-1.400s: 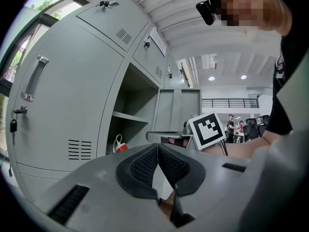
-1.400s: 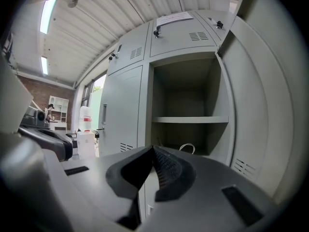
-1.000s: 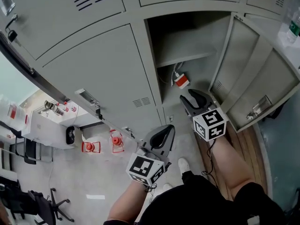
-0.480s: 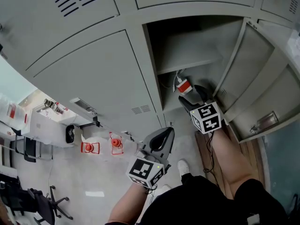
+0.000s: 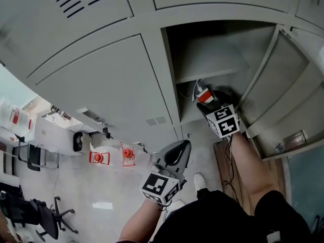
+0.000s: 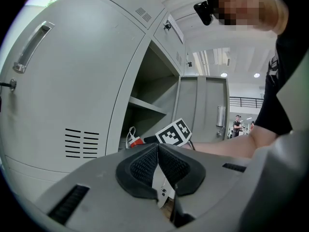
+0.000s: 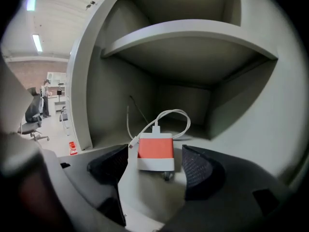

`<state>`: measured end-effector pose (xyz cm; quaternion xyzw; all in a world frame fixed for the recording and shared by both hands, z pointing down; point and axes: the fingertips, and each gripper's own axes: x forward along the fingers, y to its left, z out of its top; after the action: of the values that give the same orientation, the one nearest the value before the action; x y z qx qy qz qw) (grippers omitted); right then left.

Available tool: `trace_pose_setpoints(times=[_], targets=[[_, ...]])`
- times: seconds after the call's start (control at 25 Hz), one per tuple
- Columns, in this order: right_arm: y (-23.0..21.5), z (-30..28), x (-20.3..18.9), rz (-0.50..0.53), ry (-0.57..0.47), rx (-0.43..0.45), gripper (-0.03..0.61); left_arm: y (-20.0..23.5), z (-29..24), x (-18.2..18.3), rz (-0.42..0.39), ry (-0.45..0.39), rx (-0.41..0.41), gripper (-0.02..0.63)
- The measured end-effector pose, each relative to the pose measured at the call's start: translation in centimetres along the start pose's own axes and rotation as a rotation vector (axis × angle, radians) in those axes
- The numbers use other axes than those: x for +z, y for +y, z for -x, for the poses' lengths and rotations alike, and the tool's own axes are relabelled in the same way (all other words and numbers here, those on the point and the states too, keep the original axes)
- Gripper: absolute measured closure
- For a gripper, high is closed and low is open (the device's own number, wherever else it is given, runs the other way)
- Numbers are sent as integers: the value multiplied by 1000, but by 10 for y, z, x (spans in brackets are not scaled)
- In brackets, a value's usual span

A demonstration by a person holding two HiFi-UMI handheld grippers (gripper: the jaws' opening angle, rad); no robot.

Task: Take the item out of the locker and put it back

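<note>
Right gripper (image 7: 155, 172) jaws, just opened wide, straddle the charger (image 7: 155, 151) without contact. Judged light, rigid, smooth; grip flat sides, clear of cable (image 7: 156, 128). Left gripper (image 6: 158, 164) closed, empty.

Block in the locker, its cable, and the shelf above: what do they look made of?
The block is likely hard plastic: smooth white shell with an orange-red face. The cable is flexible, probably rubbery sheathing; it loops freely. The shelf looks like painted sheet metal: thin, grey, dull even finish.
</note>
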<state>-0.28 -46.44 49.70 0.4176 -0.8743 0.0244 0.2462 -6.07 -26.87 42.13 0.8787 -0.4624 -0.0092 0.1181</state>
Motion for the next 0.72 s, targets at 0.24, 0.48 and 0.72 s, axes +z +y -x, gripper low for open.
trace_pose_setpoints(times=[0.24, 0.48, 0.72], targets=[[-1, -16, 1, -6, 26, 29, 195, 6, -1, -4, 9, 16, 11, 597], [0, -24, -1, -4, 56, 44, 196, 6, -3, -2, 4, 18, 9, 597], [0, -26, -6, 48, 82, 15, 246, 5, -4, -1, -4, 20, 6, 597]])
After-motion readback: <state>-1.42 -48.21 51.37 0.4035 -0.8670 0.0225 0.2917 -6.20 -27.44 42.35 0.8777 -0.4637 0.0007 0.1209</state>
